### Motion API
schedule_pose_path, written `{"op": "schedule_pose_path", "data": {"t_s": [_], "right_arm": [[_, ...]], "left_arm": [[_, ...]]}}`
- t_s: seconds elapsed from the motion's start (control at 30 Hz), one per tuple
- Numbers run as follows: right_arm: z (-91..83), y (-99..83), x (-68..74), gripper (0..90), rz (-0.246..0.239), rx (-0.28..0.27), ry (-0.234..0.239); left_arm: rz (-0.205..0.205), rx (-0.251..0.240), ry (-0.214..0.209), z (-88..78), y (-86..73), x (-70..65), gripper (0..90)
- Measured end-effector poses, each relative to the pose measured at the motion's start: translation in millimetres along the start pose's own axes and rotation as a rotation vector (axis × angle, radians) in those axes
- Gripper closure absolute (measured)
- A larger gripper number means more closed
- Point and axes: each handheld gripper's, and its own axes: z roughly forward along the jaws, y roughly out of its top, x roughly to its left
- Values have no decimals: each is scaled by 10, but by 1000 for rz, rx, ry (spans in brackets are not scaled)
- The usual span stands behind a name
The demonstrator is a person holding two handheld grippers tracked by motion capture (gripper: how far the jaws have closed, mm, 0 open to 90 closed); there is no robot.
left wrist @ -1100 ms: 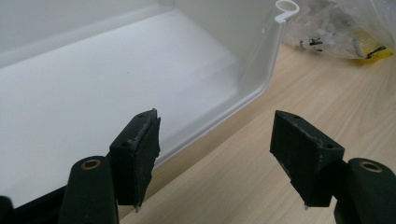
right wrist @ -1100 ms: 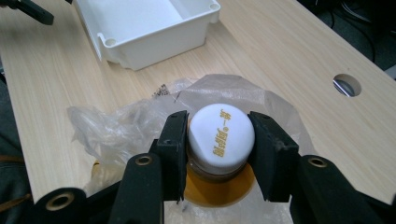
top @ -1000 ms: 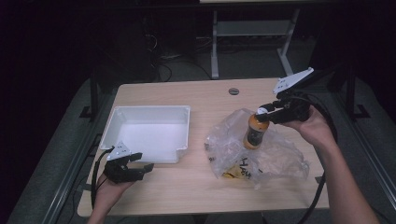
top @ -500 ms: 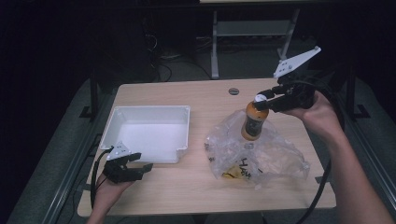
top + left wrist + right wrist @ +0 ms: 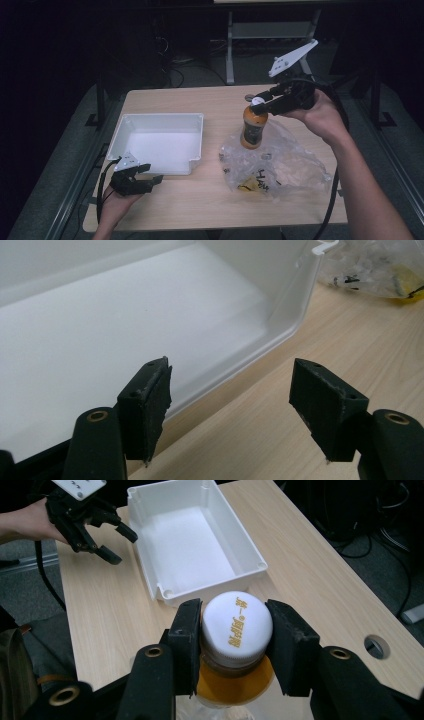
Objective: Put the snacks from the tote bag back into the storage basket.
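While left gripper [image 5: 152,179] jaws gape empty, right gripper [image 5: 235,645] jaws clamp bottle [image 5: 253,129] cap.

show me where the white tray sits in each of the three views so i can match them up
High view: the white tray lies left of centre on the table, beyond the left hand-held gripper.
Left gripper view: the tray takes up the upper left, its near wall crossing just ahead of the jaws.
Right gripper view: the tray is at top centre, beyond the bottle's white cap.
Shared landmark: the tray's rim corner toward the plastic bag.
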Motion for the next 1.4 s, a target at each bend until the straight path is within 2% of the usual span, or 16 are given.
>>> {"op": "schedule_pose_path", "data": {"t_s": [0.4, 0.53, 0.6, 0.8, 1.1, 1.2, 1.4], "right_arm": [[295, 308, 140, 589, -39, -19, 60], [397, 410, 181, 589, -55, -9, 73], [454, 462, 204, 589, -61, -2, 79], [574, 583, 250, 589, -87, 1, 97], [770, 739, 302, 589, -98, 0, 116], [840, 778, 314, 589, -104, 3, 122], [949, 843, 332, 589, -103, 11, 125]], "left_arm": [[-4, 7, -1, 6, -16, 24, 323], [-19, 6, -2, 9, -21, 27, 323], [-10, 15, 0, 1, -22, 40, 323], [-21, 6, -1, 3, -28, 46, 323], [-23, 5, 0, 0, -35, 62, 323], [-9, 12, -1, -2, -36, 78, 323], [-17, 2, 5, -13, -41, 98, 323]]}}
